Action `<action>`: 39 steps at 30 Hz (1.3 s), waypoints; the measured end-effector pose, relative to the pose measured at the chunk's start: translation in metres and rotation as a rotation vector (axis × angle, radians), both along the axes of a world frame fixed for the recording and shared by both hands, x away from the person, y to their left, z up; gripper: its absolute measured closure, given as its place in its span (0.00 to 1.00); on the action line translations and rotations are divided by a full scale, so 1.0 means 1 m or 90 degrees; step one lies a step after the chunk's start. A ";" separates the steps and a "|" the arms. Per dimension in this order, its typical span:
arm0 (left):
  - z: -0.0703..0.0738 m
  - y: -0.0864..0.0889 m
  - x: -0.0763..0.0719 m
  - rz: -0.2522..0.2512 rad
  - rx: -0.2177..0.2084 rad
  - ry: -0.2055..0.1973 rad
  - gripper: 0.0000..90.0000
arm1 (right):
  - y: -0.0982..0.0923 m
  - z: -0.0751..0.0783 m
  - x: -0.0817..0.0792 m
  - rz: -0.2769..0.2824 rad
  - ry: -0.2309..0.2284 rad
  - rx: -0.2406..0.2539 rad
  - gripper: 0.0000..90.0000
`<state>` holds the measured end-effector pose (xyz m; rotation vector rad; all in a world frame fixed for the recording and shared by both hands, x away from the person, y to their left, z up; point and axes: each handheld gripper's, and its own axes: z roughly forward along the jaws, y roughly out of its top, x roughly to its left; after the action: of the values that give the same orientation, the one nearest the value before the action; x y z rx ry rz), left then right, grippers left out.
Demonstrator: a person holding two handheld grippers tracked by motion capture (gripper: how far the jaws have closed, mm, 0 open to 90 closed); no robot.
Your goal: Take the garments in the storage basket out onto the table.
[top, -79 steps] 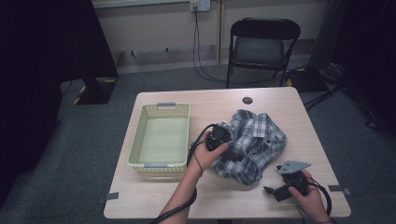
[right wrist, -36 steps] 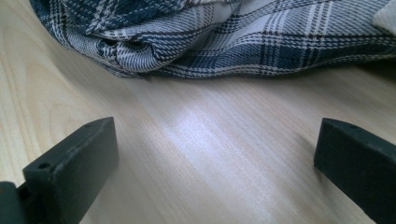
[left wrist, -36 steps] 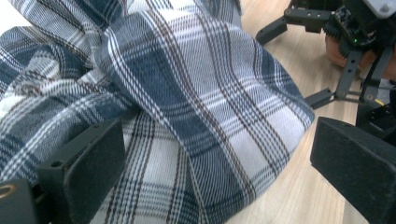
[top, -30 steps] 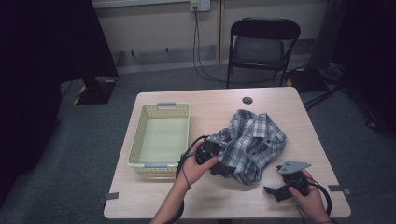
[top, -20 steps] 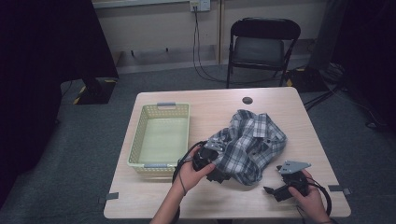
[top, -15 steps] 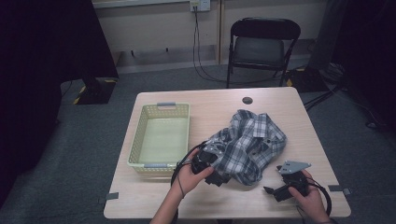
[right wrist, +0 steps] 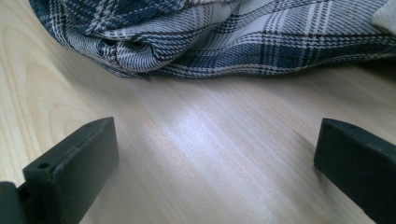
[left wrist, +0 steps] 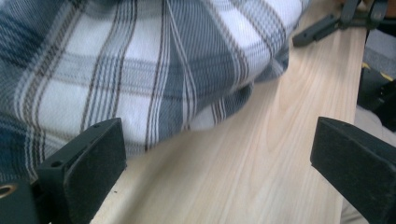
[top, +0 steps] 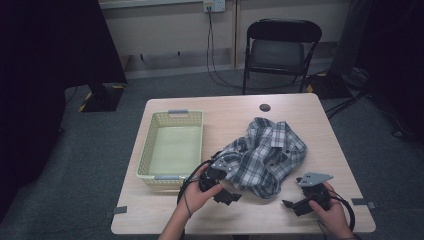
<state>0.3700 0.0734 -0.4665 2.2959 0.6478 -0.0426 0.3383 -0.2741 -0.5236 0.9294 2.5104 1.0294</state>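
A crumpled blue and white plaid shirt (top: 267,155) lies on the right half of the wooden table (top: 235,212). My left gripper (top: 227,196) is low at the shirt's front left edge, open, pointing right along the table. In the left gripper view the plaid shirt (left wrist: 154,60) lies just ahead, its hem close to the left jaw, nothing between the jaws. My right gripper (top: 291,205) rests near the front right of the table, open and empty. In the right gripper view the plaid shirt (right wrist: 224,37) lies ahead, beyond bare wood.
A pale yellow plastic basket (top: 172,145) stands empty on the table's left half. A small dark round cap (top: 265,107) sits near the far edge. A black folding chair (top: 280,50) stands behind the table. Tape marks (top: 119,210) are at the front corners.
My left gripper has come down from on top of the shirt's left side to the table at the shirt's front left edge. The right gripper has stayed put.
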 end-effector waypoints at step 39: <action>0.001 0.043 -0.021 -0.029 0.014 0.023 0.03 | 0.000 0.000 -0.001 0.001 0.001 0.000 0.00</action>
<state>0.3486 0.1161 -0.4654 2.3356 0.6164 -0.0997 0.3377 -0.2740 -0.5235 0.9287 2.5126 1.0299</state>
